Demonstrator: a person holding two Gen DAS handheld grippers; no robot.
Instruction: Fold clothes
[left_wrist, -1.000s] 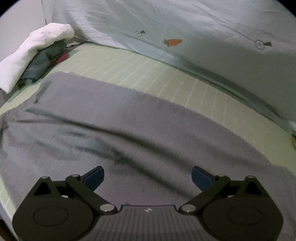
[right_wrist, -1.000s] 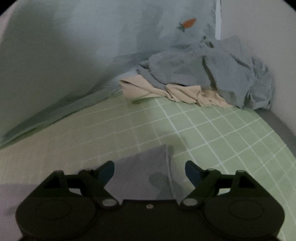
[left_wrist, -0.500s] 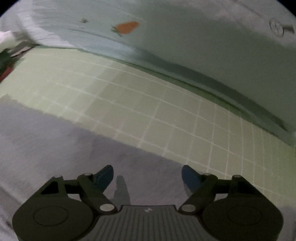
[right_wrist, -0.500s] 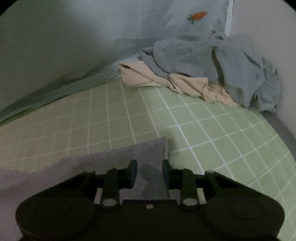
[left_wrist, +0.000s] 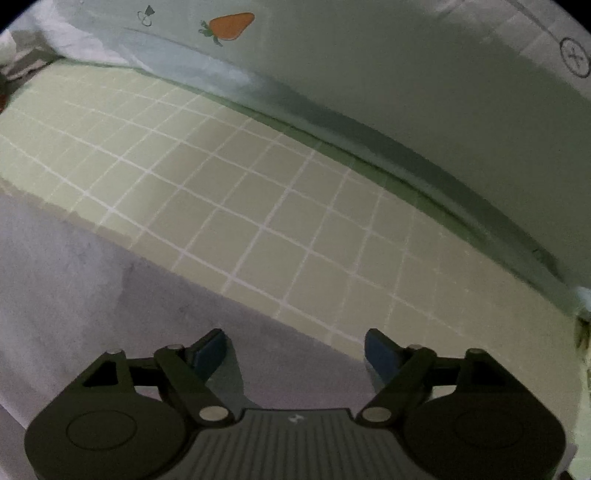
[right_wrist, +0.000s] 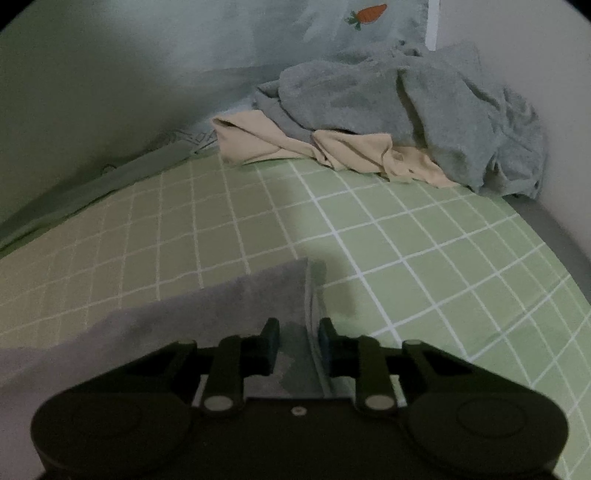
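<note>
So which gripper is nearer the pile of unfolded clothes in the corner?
Right. The right gripper, closing on the grey garment's corner, faces the pile across the checked sheet. The left gripper hangs open over the garment's edge; no pile in its view.

The left gripper (left_wrist: 293, 350) hovers low over the far edge of a grey garment (left_wrist: 92, 288), its jaws spread wide after just opening further, nothing pinched between them. Beyond lies a green checked sheet (left_wrist: 258, 192), then a pale quilt (left_wrist: 406, 74) (a carrot (left_wrist: 231, 26) printed on it).
</note>
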